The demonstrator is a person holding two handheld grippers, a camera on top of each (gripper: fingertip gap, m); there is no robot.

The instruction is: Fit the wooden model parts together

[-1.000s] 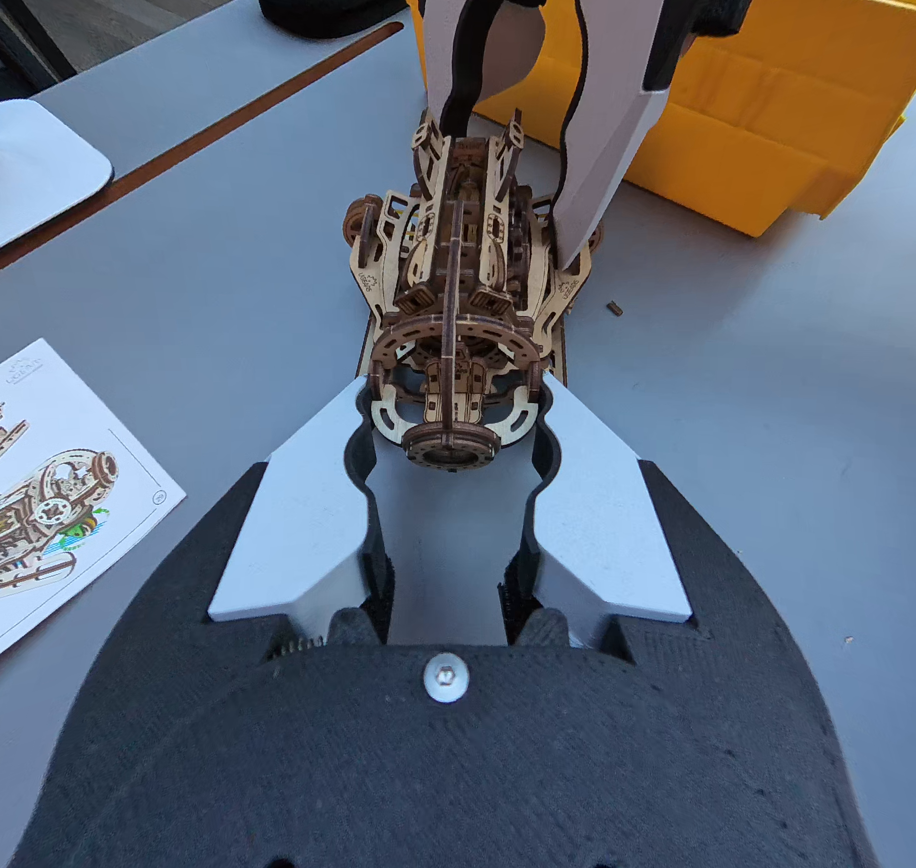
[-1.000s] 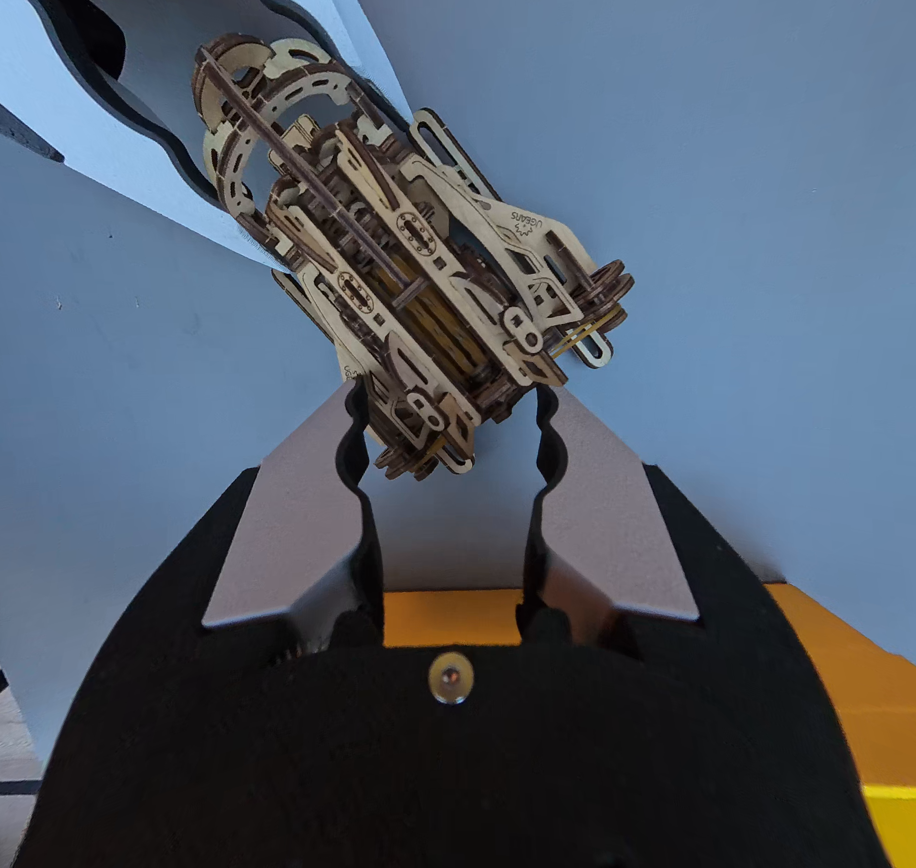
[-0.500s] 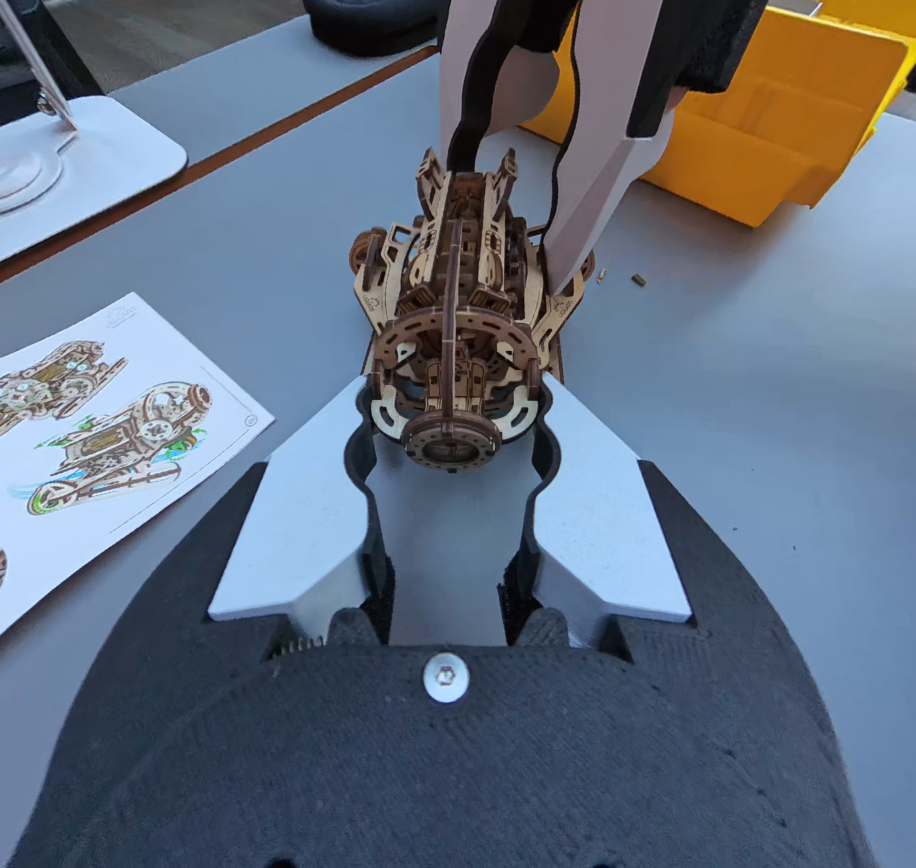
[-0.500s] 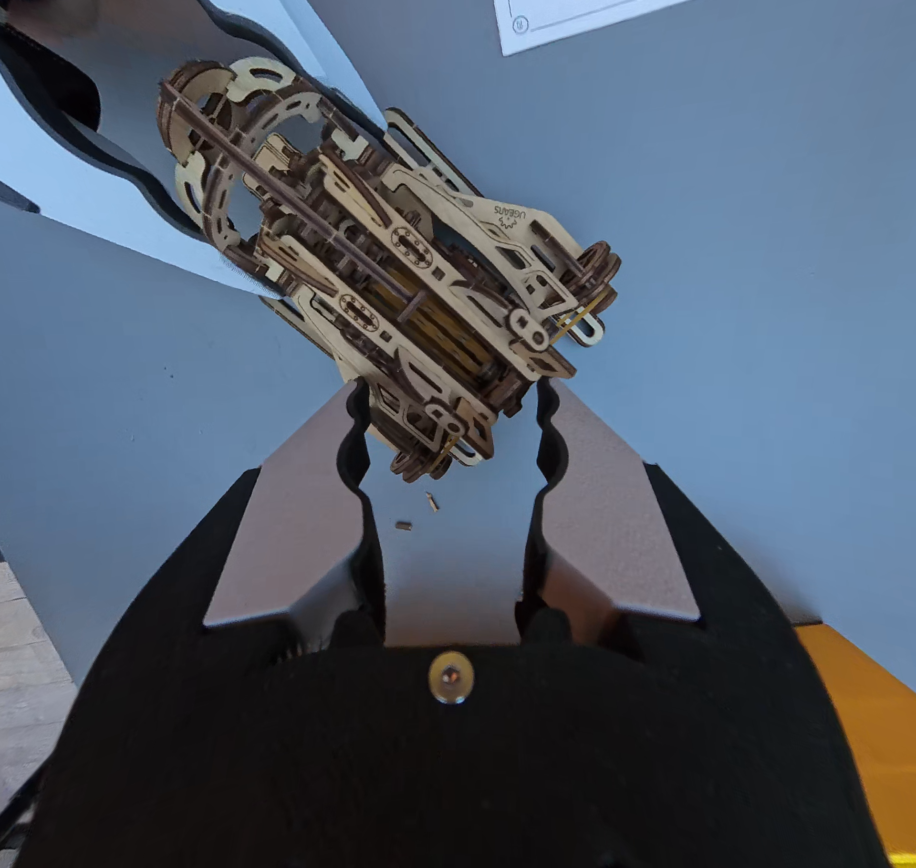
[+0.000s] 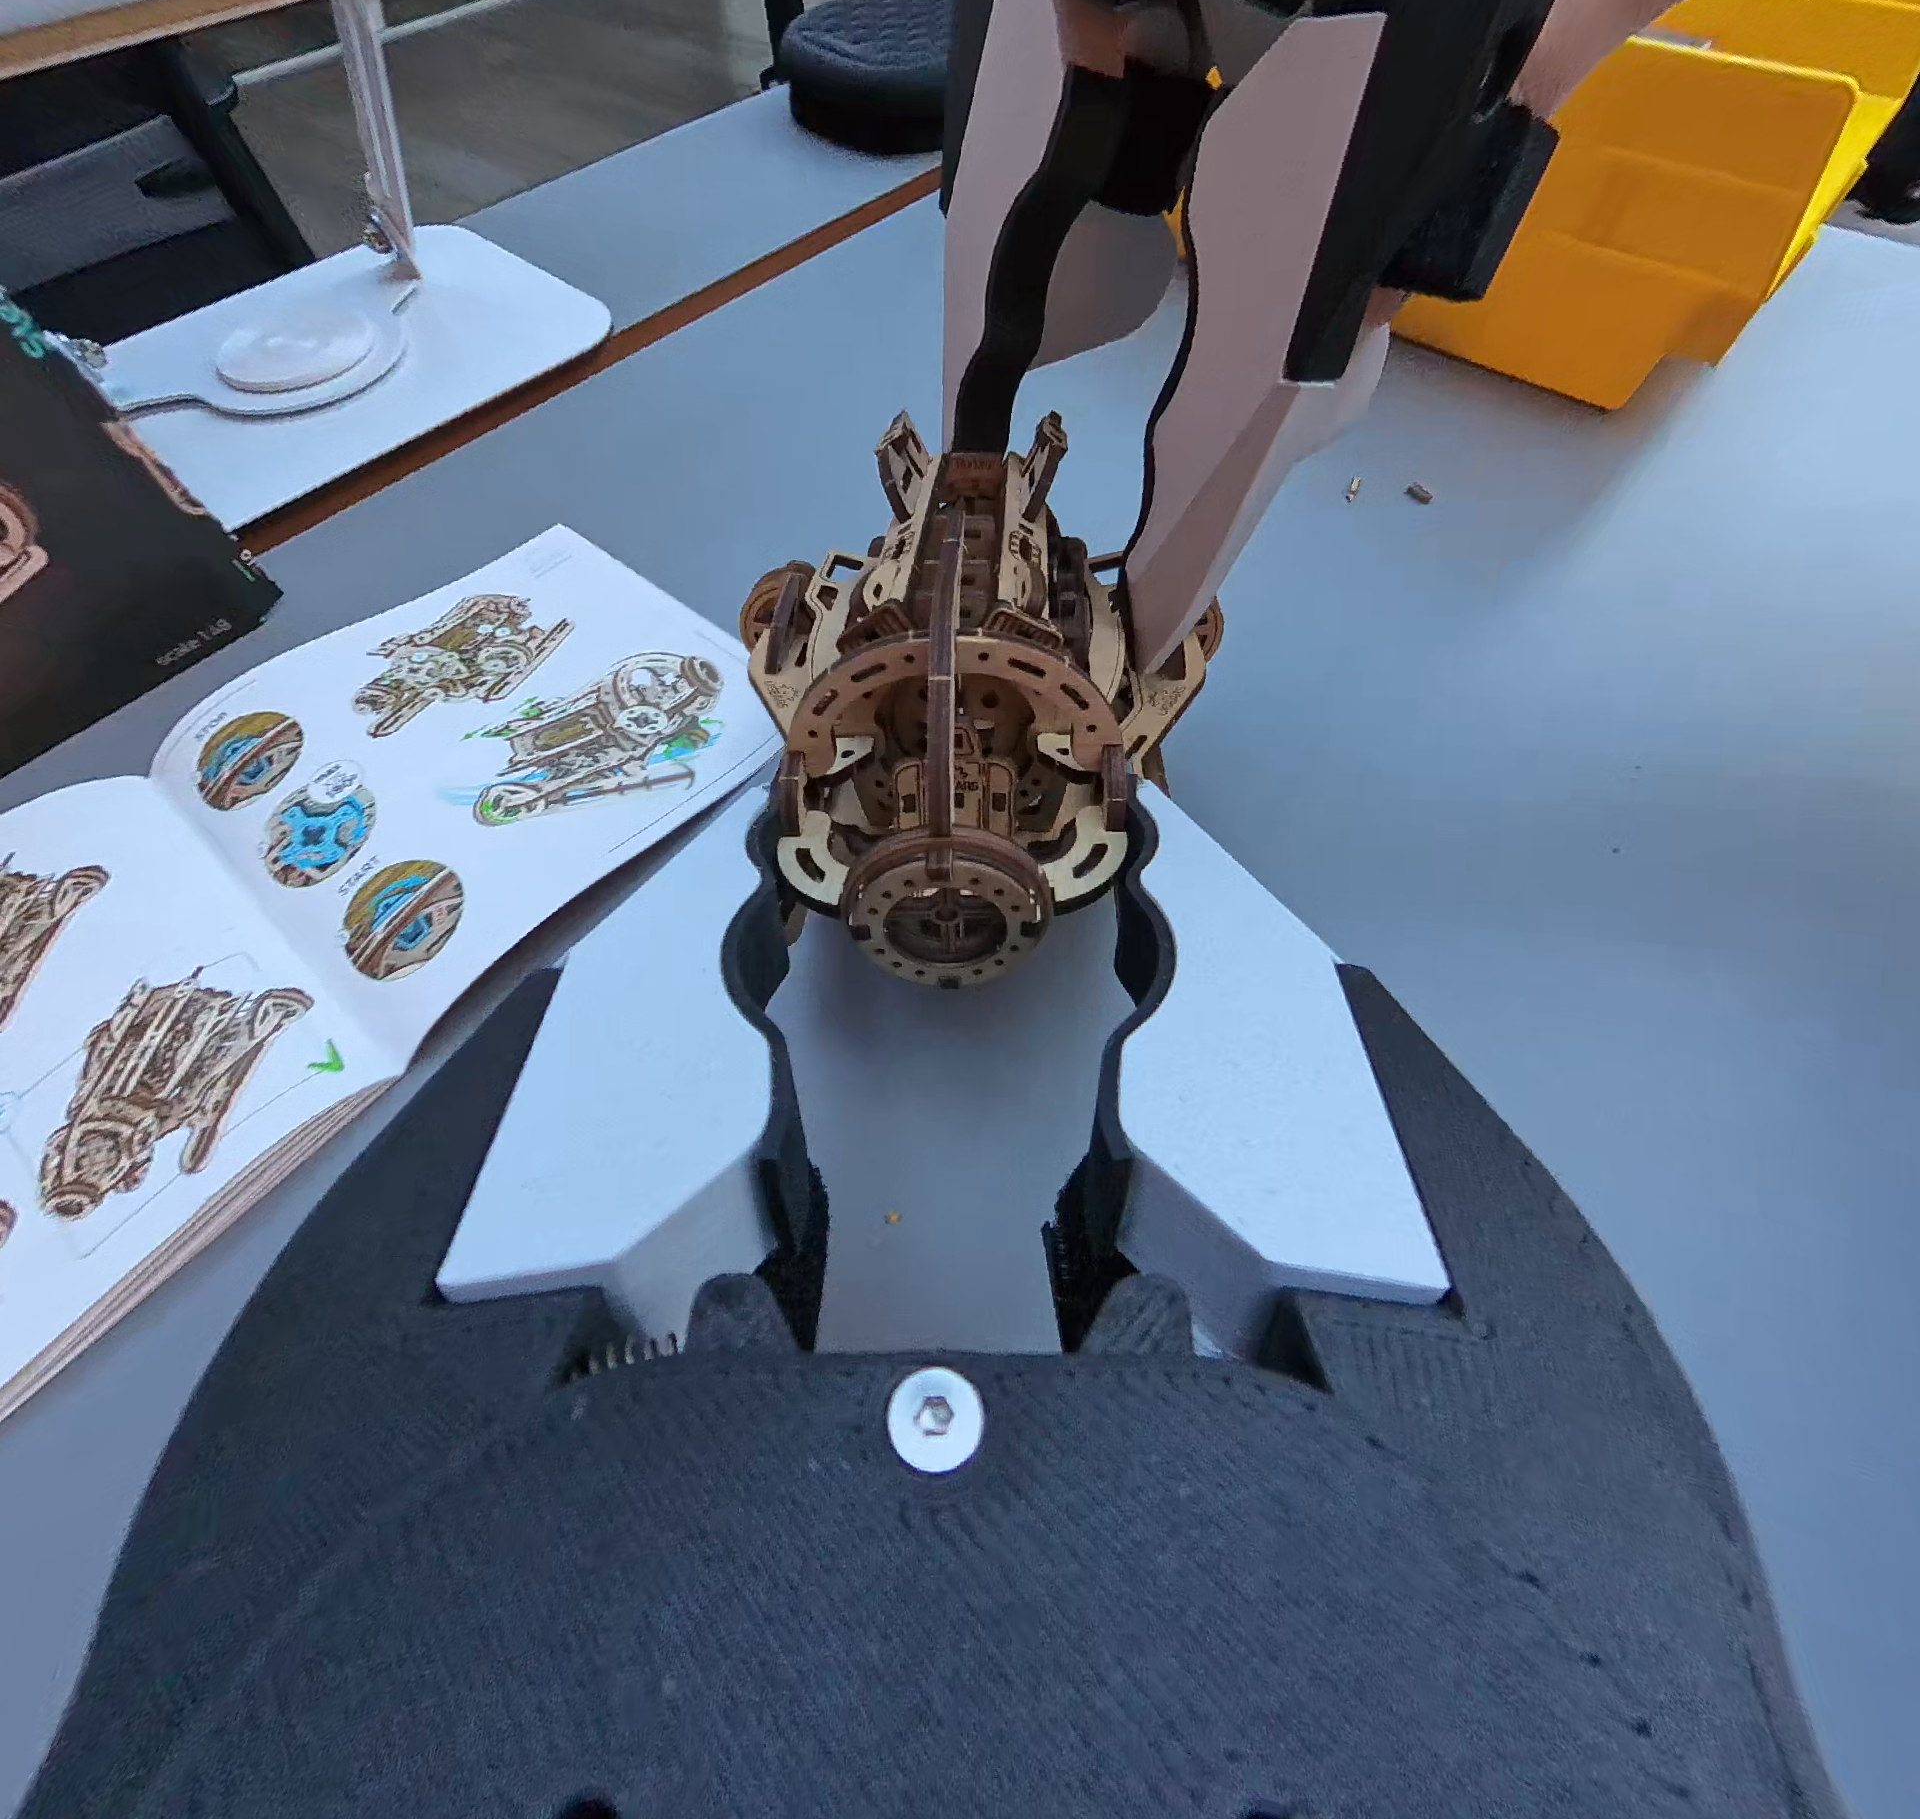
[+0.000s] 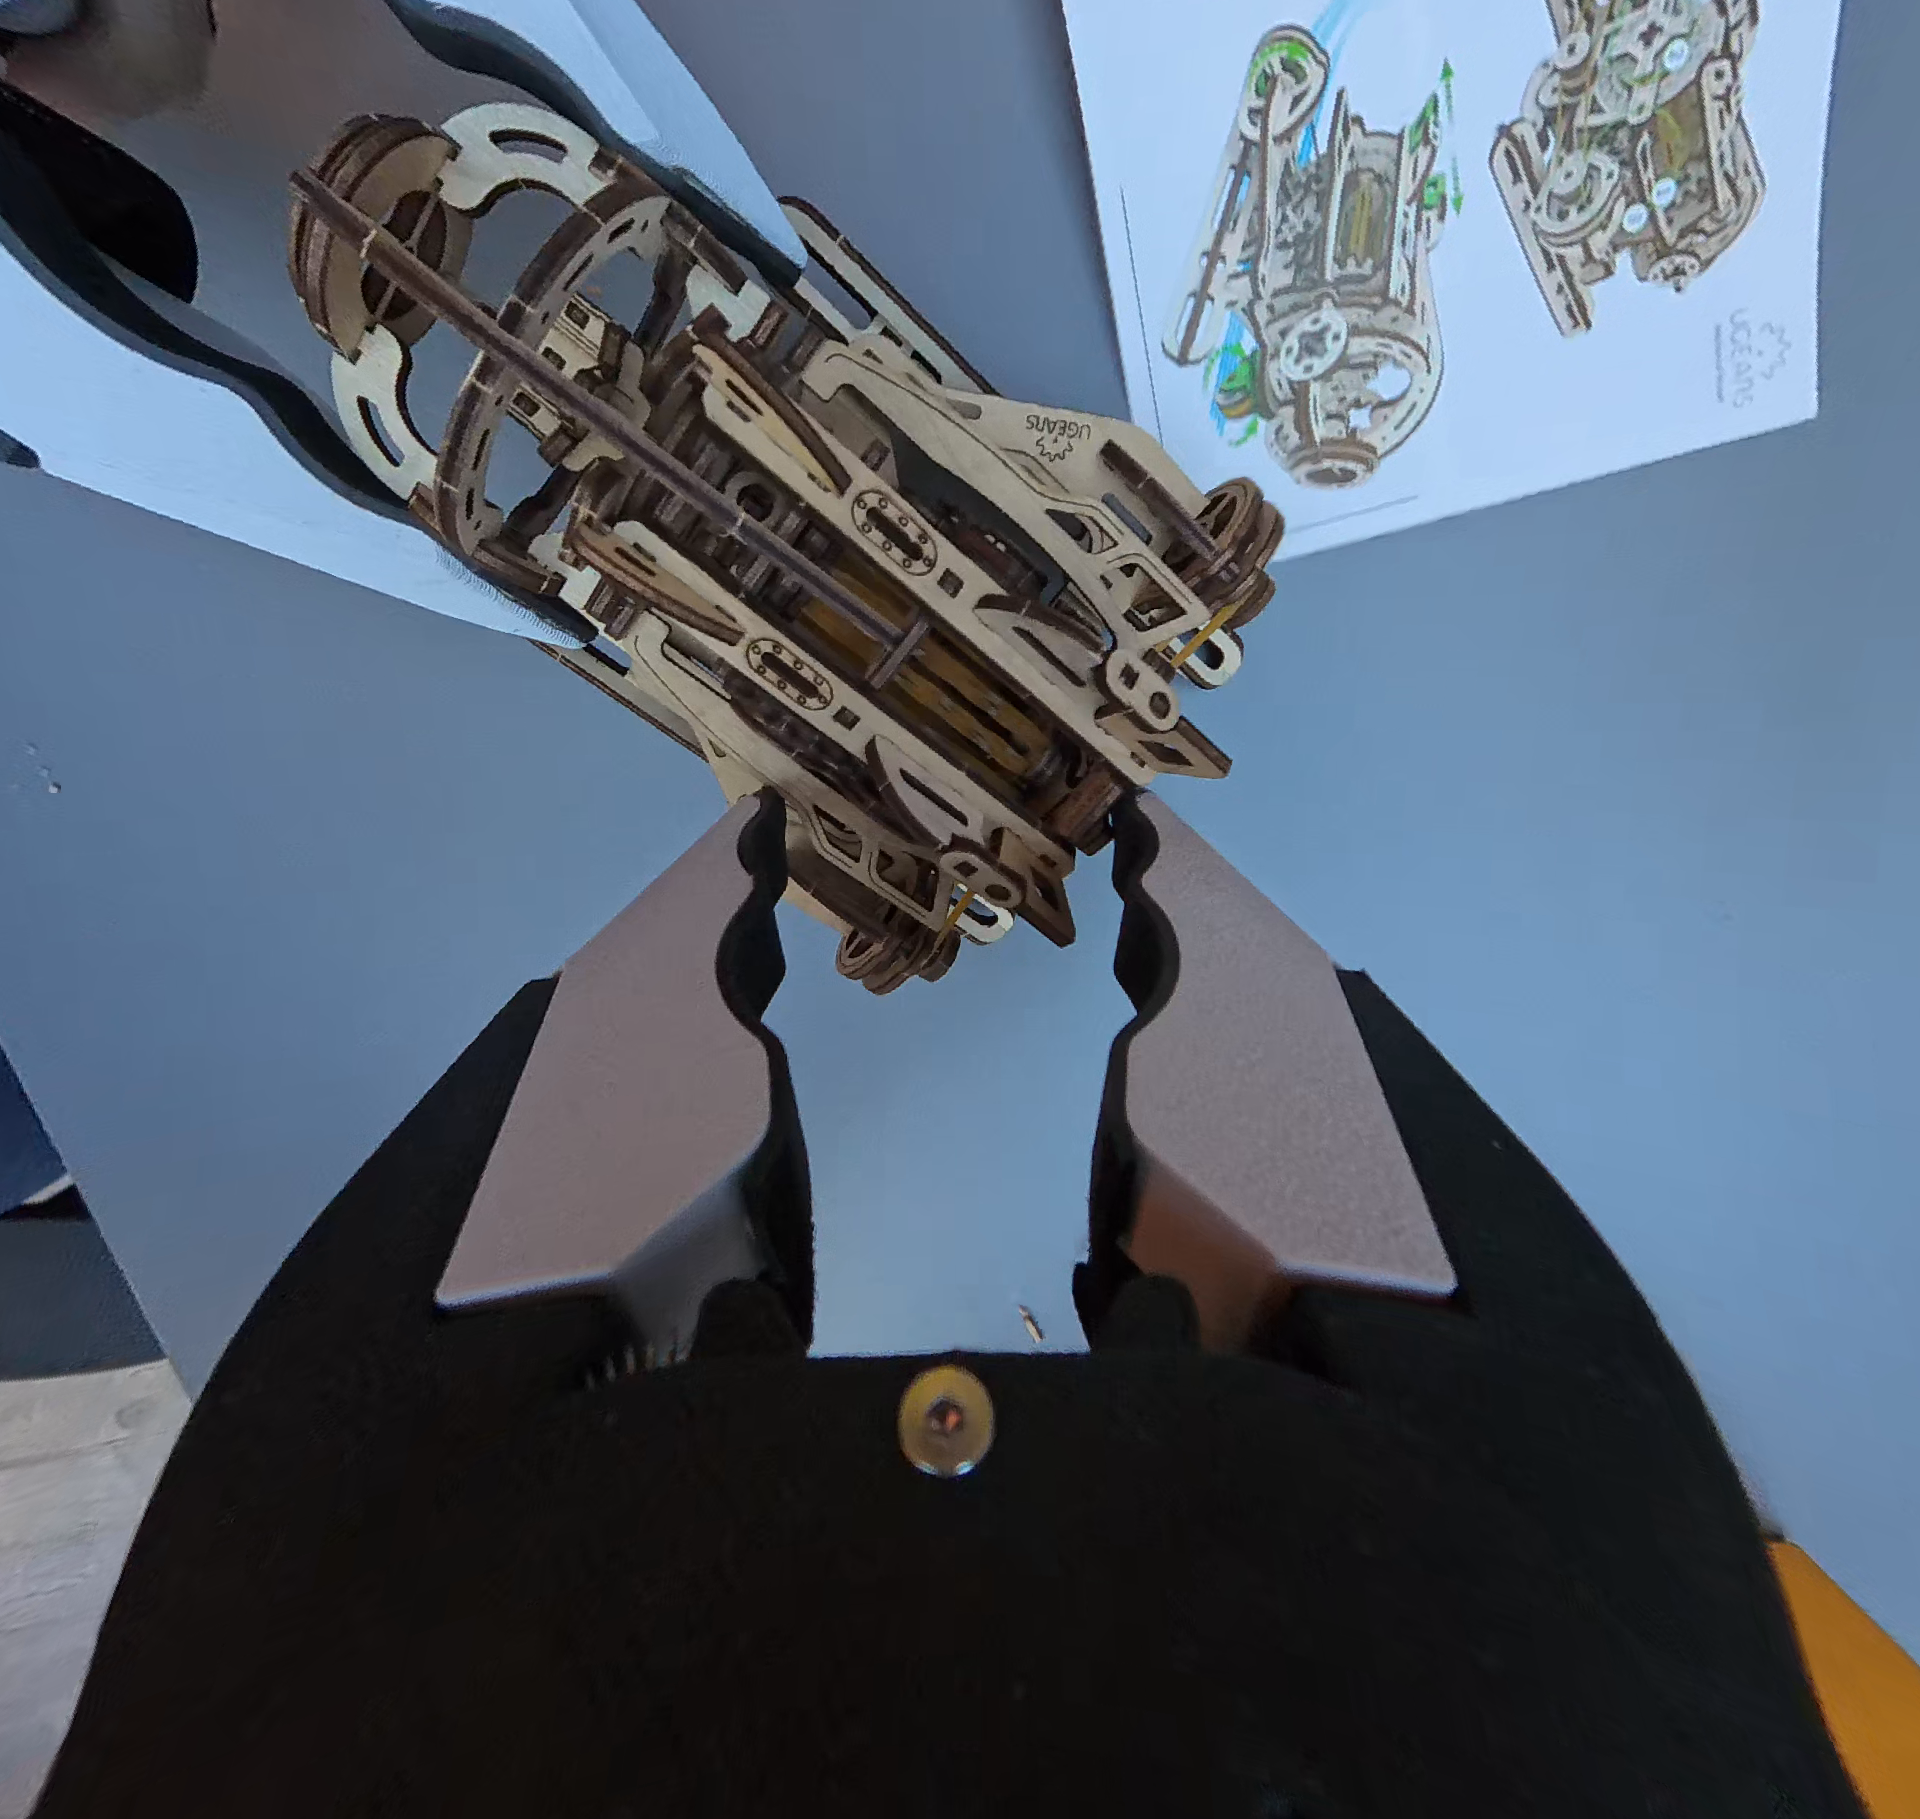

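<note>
Wooden model (image 5: 951, 730) on grey table (image 5: 1507, 834), clamped at front ring by left gripper (image 5: 948, 839), at rear by right gripper (image 6: 940, 813).

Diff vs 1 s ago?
Both tongs and the wooden model travelled together across the table toward the instruction booklet, away from the yellow bin. Grips unchanged: left tongs on the ringed nose, right tongs on the rear.

Each hand-held gripper (image 5: 945, 834) (image 6: 940, 834) has a black textured body, pale grey fingers with wavy black pads, and one silver hex screw.
</note>
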